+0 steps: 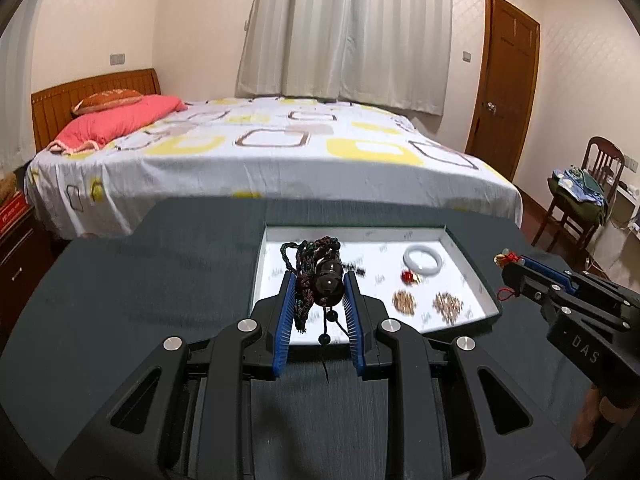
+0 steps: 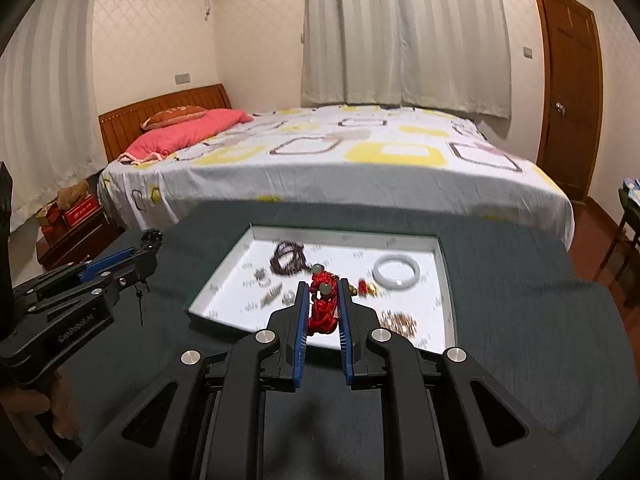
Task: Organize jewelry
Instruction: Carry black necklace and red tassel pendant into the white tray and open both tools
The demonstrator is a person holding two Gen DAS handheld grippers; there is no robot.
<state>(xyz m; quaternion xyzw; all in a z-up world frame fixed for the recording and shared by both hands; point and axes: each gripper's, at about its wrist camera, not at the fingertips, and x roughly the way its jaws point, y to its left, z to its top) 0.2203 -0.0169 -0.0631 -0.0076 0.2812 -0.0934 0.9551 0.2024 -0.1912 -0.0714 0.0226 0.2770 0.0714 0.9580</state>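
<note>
A shallow white tray (image 1: 472, 276) (image 2: 448, 280) lies on a dark grey table. My left gripper (image 1: 320, 284) is shut on a dark braided cord necklace with a brown bead pendant (image 1: 326, 280), held above the tray's left side; cords and small beads dangle from it. My right gripper (image 2: 324, 292) is shut on a red knotted cord ornament with pale green beads (image 2: 322, 304), held above the tray's middle. In the tray lie a pale jade bangle (image 1: 423, 259) (image 2: 397, 272), a small red and gold charm (image 1: 409, 277) (image 2: 365, 287), gold clusters (image 1: 447, 306) (image 2: 398, 320), a dark bead bracelet (image 2: 289, 258) and small silver pieces (image 2: 268, 288).
The dark table (image 1: 140, 280) (image 2: 520, 320) runs left and right of the tray. Beyond its far edge stands a bed (image 1: 260, 152) with a pink pillow (image 1: 116, 120). A wooden door (image 1: 508, 92) and a chair (image 1: 580, 200) with clothes are at the right. A low cabinet (image 2: 76, 236) stands left.
</note>
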